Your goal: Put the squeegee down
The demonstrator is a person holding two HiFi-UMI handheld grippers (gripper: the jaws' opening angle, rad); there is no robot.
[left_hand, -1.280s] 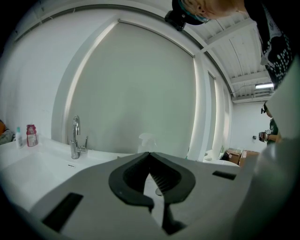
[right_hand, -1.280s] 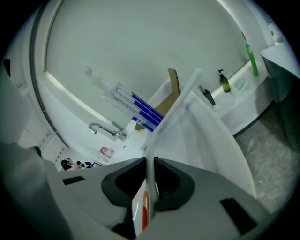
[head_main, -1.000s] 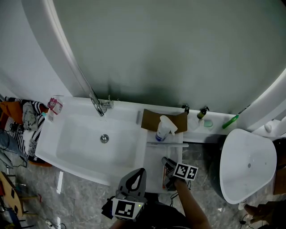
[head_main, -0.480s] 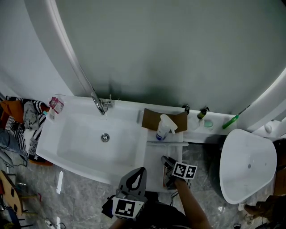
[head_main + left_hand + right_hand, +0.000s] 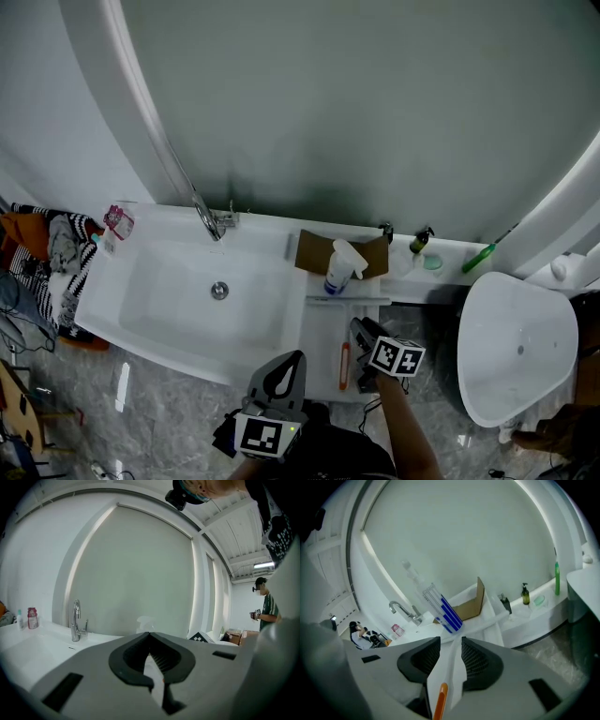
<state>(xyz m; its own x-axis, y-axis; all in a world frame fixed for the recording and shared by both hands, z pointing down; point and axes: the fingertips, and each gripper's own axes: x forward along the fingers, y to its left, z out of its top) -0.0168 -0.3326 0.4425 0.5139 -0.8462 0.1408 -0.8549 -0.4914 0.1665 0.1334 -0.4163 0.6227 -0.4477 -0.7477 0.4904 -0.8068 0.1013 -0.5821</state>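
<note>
Two grippers are over the white counter [image 5: 322, 349], and only the one on the right matters to the job at this moment.

Farthest left is the sink [image 5: 164, 314] with its faucet [image 5: 208, 221]. Nothing there is being touched. Near its front edge the left gripper [image 5: 281, 382] hangs low and close to the person. In the left gripper view [image 5: 150, 634] its jaws are pressed together at the tips with nothing between them, so it is idle.

To the right, on the flat part of the counter beside the sink, lies the squeegee [image 5: 345, 366]. Its orange handle points back toward the person, and it appears to rest flat on the surface. Behind it a spray bottle [image 5: 337, 269] stands in front of a piece of cardboard [image 5: 319, 251].

Just right of the handle is the right gripper [image 5: 360, 329]. In the right gripper view [image 5: 451, 645] its jaws are opening, and the pads stand clear on either side. The orange handle [image 5: 439, 699] shows low in the gap between them, but neither pad presses on it.

I judge this to be the release itself, with the squeegee already down on the counter. What remains, by my reading, is for the right gripper to draw back and up with its jaws wide. It must not brush the handle or nudge the spray bottle.
</note>
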